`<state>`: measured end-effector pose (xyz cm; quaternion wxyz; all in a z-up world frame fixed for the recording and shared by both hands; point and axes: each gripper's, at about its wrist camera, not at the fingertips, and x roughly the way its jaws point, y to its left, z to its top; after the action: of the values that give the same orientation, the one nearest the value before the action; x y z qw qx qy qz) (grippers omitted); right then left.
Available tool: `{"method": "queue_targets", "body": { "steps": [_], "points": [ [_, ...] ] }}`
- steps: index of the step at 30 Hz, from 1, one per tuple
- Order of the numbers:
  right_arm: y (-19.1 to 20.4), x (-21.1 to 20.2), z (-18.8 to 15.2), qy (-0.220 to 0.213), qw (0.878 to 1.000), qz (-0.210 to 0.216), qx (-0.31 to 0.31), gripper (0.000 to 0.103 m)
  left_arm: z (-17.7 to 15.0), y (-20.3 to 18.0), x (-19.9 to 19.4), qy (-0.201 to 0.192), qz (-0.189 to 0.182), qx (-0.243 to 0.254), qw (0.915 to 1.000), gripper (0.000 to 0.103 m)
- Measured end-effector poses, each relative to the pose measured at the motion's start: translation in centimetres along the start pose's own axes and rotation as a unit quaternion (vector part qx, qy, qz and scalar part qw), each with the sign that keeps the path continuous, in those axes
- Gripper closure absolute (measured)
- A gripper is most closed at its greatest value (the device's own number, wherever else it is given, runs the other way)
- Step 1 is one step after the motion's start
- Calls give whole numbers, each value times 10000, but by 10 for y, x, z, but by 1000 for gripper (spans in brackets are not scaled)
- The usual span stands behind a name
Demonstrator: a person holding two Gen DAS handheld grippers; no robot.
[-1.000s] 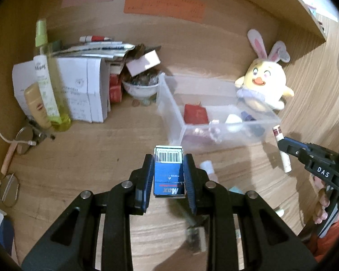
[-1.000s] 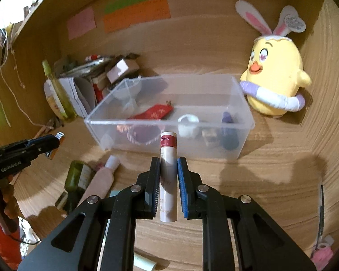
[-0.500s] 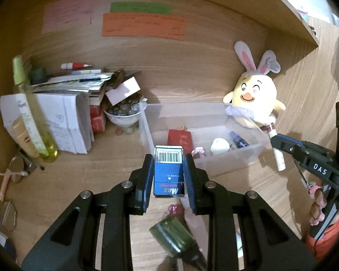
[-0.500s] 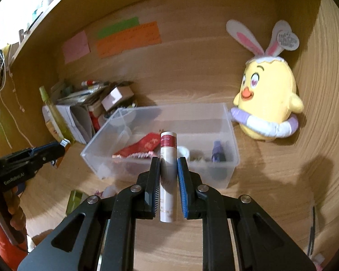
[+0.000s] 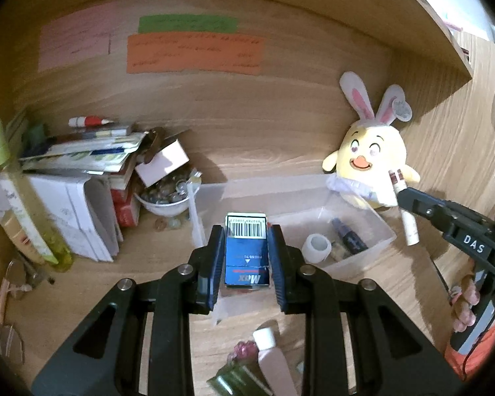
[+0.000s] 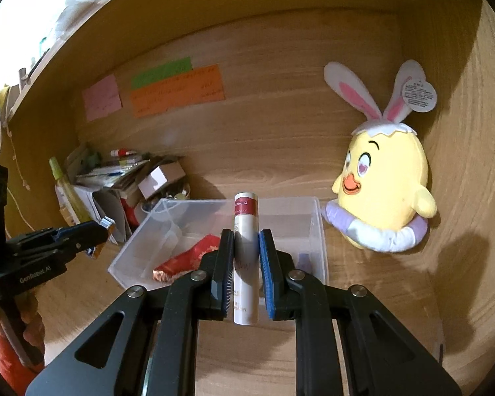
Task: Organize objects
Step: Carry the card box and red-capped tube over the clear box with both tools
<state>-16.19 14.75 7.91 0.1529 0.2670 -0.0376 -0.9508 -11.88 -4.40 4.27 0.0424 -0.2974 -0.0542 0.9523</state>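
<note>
Left gripper (image 5: 246,257) clamped on a small blue box (image 5: 246,255), barcode end pointing forward, white lettering on the near face, pads pressed against both of its long sides. Held in the air over the near left part of a clear plastic bin (image 5: 384,241) standing on the wooden desk (image 5: 142,283). Right gripper (image 6: 246,275) closed tight around a slim white tube (image 6: 246,257) with a dark red cap, upright between the pads, cap end up and forward, raised above the near wall of the same bin (image 6: 320,231). In the bin: a red packet (image 6: 188,257), a white round item (image 5: 316,247) and a small dark bottle (image 5: 349,241) lying flat. Just behind the bin's far right corner, leaning on the back wall, a yellow chick plush with rabbit ears (image 6: 382,194). To the left of the bin, a white bowl of small bits (image 5: 163,198), a stack of papers and booklets (image 5: 79,178), and a tall yellow-green spray bottle (image 5: 23,198) tilted by the fisheye. On the back wall, pink, green and orange paper notes (image 5: 194,54). On the desk near the left gripper's base, a pale squeeze bottle (image 5: 274,359) with a white cap and a dark green item (image 5: 234,382), both lying down. Seen from the left camera, the right gripper (image 5: 401,198) off to the right with its tube sticking down, fingers (image 5: 467,303) of a hand wrapped on its handle.
</note>
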Motion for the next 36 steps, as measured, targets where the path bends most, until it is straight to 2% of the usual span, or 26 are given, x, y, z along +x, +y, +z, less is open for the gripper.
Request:
{"method": "queue_targets", "body": {
  "steps": [5,14,25,30,36],
  "points": [
    [-2,9,10,-2,10000,-32,-70,89,9,-5,10,-17,53,72,10000,76],
    [-8,30,25,52,9992,-282,-272,89,11,-6,40,276,-17,0,9996,76],
    [-19,76,8,664,9973,-238,-185,89,-1,-5,72,702,-149,-78,9974,76],
    [-20,92,0,902,9945,-452,-296,89,-5,-8,81,803,-131,-31,9967,76],
    [-22,103,-6,1111,9923,-448,-318,89,-7,-8,88,918,-146,-29,9957,76]
  ]
}}
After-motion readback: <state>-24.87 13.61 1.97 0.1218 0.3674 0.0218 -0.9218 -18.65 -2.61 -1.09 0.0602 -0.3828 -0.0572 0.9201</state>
